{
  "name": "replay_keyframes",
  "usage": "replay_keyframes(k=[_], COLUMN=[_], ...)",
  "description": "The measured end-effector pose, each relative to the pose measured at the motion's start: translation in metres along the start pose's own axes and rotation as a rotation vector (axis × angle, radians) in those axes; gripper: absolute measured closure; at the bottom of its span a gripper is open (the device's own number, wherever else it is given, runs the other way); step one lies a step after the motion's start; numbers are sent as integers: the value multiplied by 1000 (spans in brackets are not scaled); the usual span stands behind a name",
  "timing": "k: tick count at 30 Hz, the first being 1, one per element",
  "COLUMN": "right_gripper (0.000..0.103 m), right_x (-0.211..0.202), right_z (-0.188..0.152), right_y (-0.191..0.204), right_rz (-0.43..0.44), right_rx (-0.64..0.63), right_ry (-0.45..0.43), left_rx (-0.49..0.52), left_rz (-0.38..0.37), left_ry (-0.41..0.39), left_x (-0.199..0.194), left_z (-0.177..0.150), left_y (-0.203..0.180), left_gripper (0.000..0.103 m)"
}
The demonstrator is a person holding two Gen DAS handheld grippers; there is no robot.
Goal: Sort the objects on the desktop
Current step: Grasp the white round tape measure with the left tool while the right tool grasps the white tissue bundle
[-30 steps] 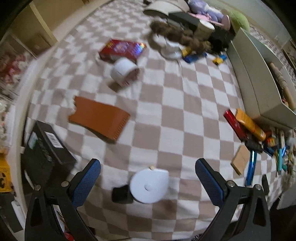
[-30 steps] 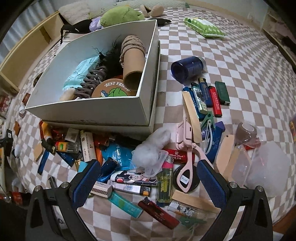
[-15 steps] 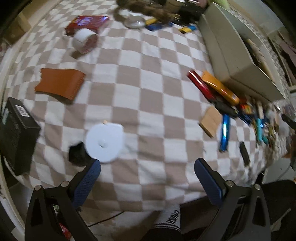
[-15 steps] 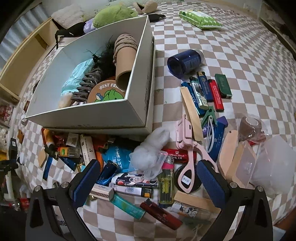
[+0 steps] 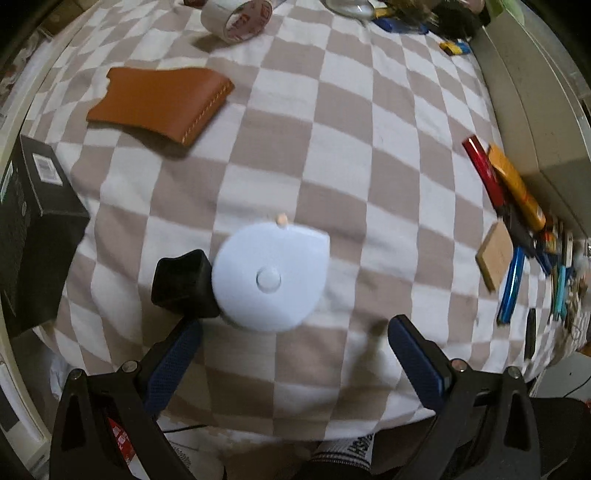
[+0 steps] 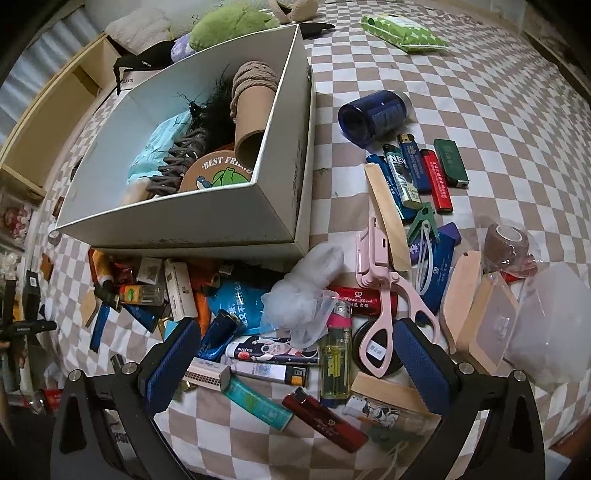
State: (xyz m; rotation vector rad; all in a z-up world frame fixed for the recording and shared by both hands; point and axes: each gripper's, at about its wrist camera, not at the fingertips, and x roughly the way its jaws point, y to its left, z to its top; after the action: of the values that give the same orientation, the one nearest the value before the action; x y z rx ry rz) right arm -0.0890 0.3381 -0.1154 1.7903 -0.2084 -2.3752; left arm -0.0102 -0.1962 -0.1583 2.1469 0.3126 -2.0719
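A round white tape measure (image 5: 271, 275) lies on the checkered cloth, with a small black cube (image 5: 183, 282) touching its left side. My left gripper (image 5: 291, 354) hangs open just short of them, holding nothing. My right gripper (image 6: 293, 352) is open above a heap of small items: a yellow lighter (image 6: 334, 360), pink scissors (image 6: 384, 295), a white mesh puff (image 6: 308, 291) and several more lighters. Behind the heap stands a white box (image 6: 280, 218) holding a cardboard tube (image 6: 253, 118) and a round "Best Friend" coaster (image 6: 218, 171).
A tan leather wallet (image 5: 162, 101), a tape roll (image 5: 236, 18) and a black carton (image 5: 31, 229) surround the left gripper. A red lighter (image 5: 484, 171) and an orange one (image 5: 517, 188) lie by the box's wall (image 5: 535, 122). A blue jar (image 6: 375, 116) and clear plastic boxes (image 6: 550, 325) sit right.
The left gripper has swung back left and closer to the white tape measure, which now sits centred and large ahead of it. The right gripper has barely shifted over the heap.
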Motion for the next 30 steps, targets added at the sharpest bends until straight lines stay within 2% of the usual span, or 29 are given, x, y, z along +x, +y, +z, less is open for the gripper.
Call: replay_keyframes(k=[4,8,11,13,17,20,21,22,23,25,28,30], right_gripper=[0,0,0,0,0,0,5,11,21,25,36,37], right_x=[2,3,4,6,8,9,9,10,11,16,25,30], right_z=[2,5,6,6,9,10,11,12,12,13,11,10], right_y=[1,3,6,7,4,1,0,0,0,0,6,12], right_rz=[8,8,8,4,-1,-5,-7,-11,-19,-4,-6,-17], right_rx=[12,8,-2,-10,-8,-6,-5,-7,-13,-16,-51,-82], right_ry=[-1,-2,-2,-4,-10,-15,-17,-20,-23,-4,29,44], left_rx=[-20,-50,-34,-17,33,54,58,60,63,78,99,106], left_rz=[-22,-103,-115,-114,-51,-5,6,12,7,1,-5,-26], left_ry=[-8,-32,-51,-56,-58,-73,-82,-89,-91,-92,-94,-95], left_x=[-1,-8,-13,-13,-12,-13,-14,-15,-15,-16,-18,-20], left_z=[8,15,19,21,23,24,25,26,26,26,25,25], left_y=[-1,0,-6,-11,-23,-28,-29,-29,-30,-33,-39,-43], left_gripper=[2,2,2,15,19,32,42,42,42,42,42,42])
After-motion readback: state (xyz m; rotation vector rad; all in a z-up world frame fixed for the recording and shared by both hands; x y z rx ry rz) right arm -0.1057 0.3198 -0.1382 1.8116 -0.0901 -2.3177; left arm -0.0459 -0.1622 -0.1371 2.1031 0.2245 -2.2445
